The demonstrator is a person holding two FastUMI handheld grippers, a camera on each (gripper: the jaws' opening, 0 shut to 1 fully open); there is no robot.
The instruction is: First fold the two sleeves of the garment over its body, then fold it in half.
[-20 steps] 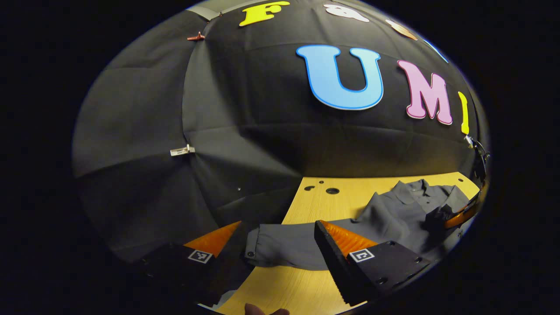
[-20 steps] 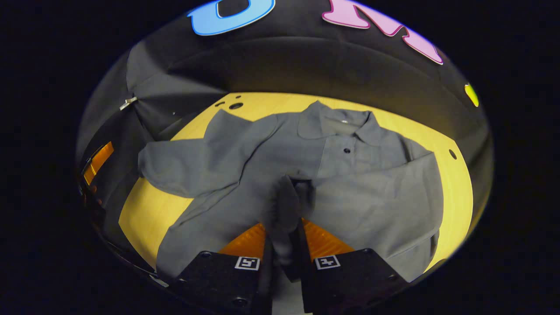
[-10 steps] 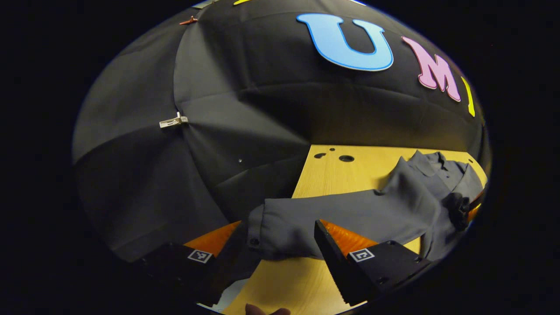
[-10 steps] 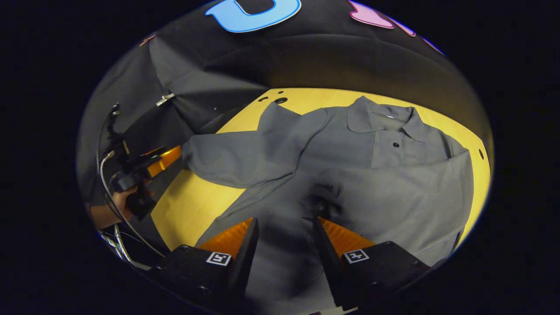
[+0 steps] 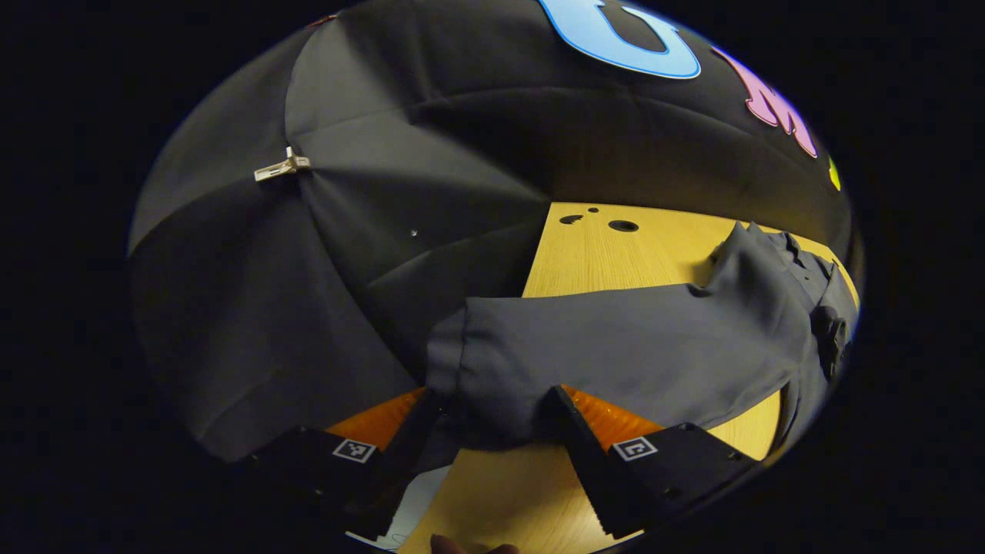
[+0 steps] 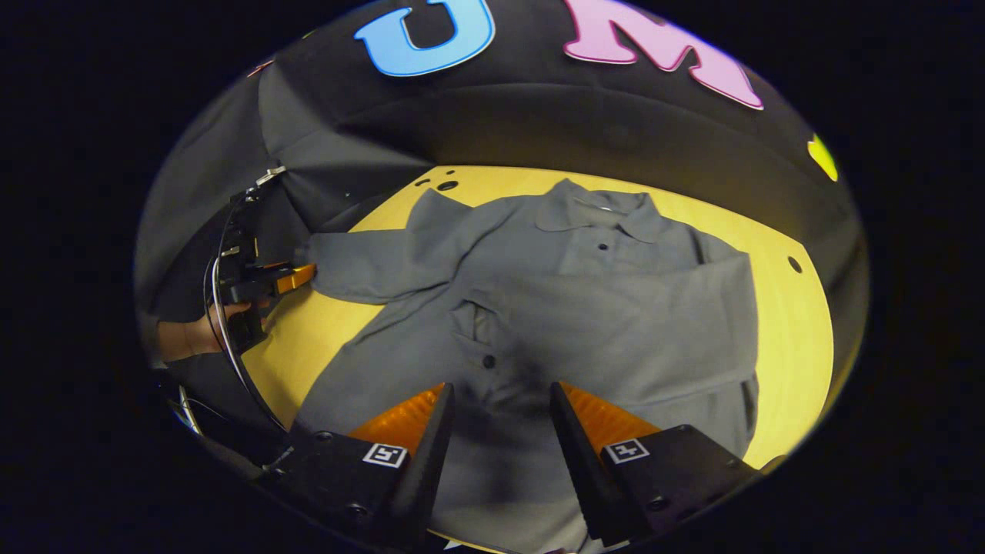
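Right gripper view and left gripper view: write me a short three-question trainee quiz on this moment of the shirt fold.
1. True or false: one sleeve already lies folded across the grey shirt.
2. The left gripper has its fingers: A) open around the other sleeve's cuff; B) shut on the collar; C) flat on the wooden table.
3. Fill in: the right gripper hangs open over the shirt's ____ half.

Key: 1 true. 2 A. 3 lower.
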